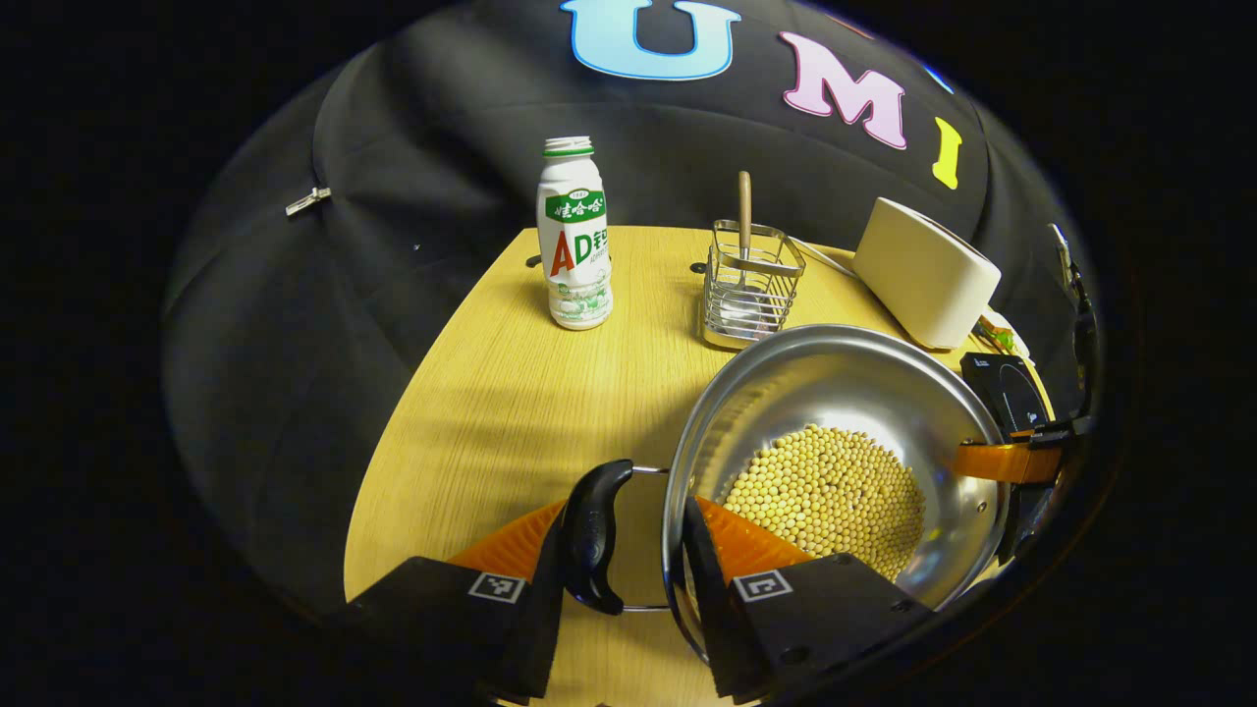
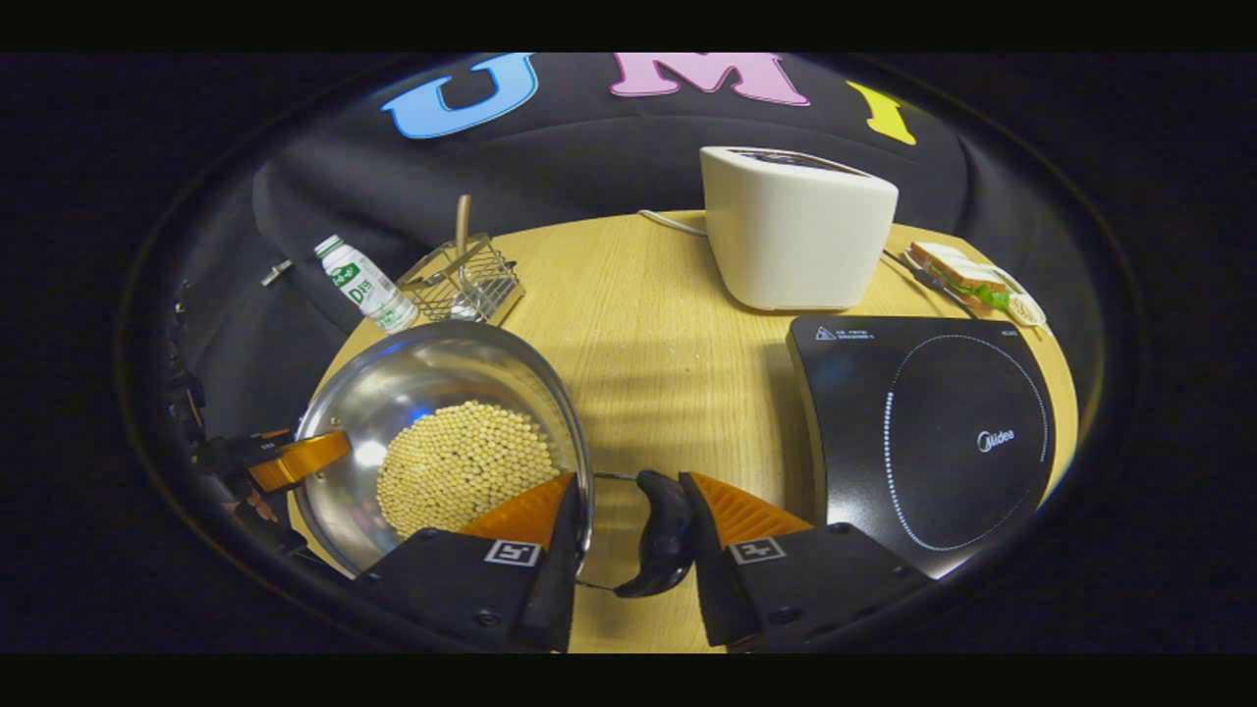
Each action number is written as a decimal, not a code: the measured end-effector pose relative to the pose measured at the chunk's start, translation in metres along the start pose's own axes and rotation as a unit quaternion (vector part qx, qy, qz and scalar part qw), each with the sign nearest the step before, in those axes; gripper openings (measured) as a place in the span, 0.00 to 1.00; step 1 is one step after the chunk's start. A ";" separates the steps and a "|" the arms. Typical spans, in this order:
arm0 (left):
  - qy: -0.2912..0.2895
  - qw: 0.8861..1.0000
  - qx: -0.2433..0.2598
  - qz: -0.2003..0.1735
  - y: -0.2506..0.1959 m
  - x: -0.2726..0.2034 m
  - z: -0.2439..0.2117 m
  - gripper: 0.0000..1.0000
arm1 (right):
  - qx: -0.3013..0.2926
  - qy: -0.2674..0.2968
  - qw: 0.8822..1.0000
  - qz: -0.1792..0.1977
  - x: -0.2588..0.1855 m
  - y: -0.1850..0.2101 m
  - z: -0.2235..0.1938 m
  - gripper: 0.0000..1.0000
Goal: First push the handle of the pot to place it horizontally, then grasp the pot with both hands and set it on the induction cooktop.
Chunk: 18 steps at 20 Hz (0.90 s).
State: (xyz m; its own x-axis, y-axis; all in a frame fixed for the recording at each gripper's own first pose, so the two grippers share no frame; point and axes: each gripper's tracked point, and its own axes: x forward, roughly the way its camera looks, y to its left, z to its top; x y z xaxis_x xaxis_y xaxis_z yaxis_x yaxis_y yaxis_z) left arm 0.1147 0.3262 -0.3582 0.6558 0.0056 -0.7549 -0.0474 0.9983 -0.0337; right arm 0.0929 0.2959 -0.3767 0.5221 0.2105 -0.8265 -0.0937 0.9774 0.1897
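I see my left gripper [image 1: 624, 535] closed over the pot [image 1: 835, 393] rim and its handle [image 1: 594, 535]. My right gripper [image 2: 628, 520] likewise clamps rim plus handle [image 2: 663, 545]; the induction cooktop [image 2: 923, 432] sits beyond its right finger.

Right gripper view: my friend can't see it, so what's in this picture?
The right tool straddles the rim and black side handle of a shiny steel pot holding pale beans. A black induction cooktop lies to the right on the round wooden table, with a white toaster behind.
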 end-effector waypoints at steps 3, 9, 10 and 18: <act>-0.010 1.000 -0.003 0.004 -0.002 -0.017 0.005 0.61 | -0.008 -0.004 1.000 0.008 -0.013 0.000 0.009 0.54; -0.002 1.000 -0.006 0.010 -0.031 -0.061 0.022 0.61 | -0.020 0.003 1.000 0.020 -0.059 -0.020 0.026 0.54; -0.004 1.000 -0.002 0.008 -0.040 -0.066 0.024 0.61 | -0.017 0.006 1.000 0.021 -0.066 -0.029 0.027 0.54; 0.000 1.000 0.000 -0.015 -0.136 -0.086 0.041 0.61 | -0.019 -0.008 1.000 0.002 -0.116 -0.119 0.047 0.54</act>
State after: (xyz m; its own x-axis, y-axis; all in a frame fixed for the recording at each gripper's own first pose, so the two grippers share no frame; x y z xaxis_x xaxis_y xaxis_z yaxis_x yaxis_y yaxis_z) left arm 0.0952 0.1927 -0.2617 0.6575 -0.0244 -0.7531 -0.0276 0.9980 -0.0564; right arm 0.0835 0.1543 -0.2789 0.5346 0.2149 -0.8173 -0.1285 0.9766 0.1728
